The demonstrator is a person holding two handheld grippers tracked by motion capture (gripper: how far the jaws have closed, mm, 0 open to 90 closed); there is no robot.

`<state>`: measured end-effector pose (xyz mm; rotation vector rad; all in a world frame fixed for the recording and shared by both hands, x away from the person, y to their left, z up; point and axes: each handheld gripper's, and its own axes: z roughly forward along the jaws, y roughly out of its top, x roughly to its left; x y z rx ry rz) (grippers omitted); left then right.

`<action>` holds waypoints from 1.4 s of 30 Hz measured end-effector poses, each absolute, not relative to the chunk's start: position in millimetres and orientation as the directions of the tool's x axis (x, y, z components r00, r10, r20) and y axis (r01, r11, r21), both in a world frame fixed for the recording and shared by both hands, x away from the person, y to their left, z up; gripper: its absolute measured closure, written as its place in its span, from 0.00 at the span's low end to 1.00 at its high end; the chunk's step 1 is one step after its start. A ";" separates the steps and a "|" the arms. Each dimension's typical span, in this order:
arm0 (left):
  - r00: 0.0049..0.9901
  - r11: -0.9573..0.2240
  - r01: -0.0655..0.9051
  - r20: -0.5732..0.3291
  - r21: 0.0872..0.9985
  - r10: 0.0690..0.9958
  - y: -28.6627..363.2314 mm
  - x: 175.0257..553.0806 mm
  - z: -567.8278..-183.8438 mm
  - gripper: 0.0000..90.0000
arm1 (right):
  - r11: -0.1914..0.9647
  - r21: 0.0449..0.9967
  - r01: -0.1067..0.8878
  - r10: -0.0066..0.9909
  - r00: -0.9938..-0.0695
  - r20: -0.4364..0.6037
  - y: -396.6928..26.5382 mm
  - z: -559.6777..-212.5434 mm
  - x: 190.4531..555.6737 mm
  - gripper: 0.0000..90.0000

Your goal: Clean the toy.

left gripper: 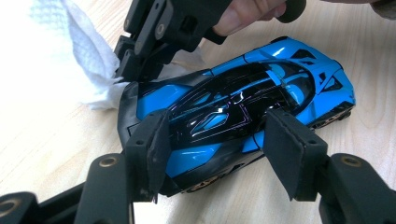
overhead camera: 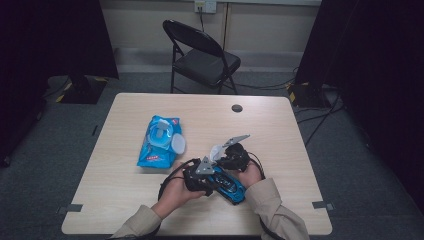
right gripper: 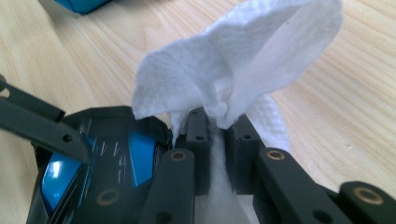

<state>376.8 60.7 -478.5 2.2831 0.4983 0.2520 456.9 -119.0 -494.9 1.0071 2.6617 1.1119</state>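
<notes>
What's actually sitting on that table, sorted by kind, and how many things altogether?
Toy cars: 1, the blue and black toy car
Packs of wipes: 1, the blue wipes pack
Loose wipes: 1, the white wipe pinched in the right tongs
Total: 3

The glossy toy sports car was bright blue with black panels; the crumpled paper wipe was white, quilted.

Toy car on table, wipes pack behind-left, wipe at its nose
</notes>
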 end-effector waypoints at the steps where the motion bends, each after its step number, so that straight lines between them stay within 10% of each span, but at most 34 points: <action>1: 0.904 -0.627 0.274 0.026 0.730 0.426 60.7 376.9 -478.5 0.46 | 0.524 0.658 0.541 0.604 -0.781 0.160 -117.9 -494.5 457.3 0.91; 42: 0.911 -0.611 0.300 -0.030 0.732 0.411 59.2 378.1 -477.5 0.33 | 0.439 0.753 0.490 0.606 -0.780 0.155 -160.2 -444.7 428.0 0.90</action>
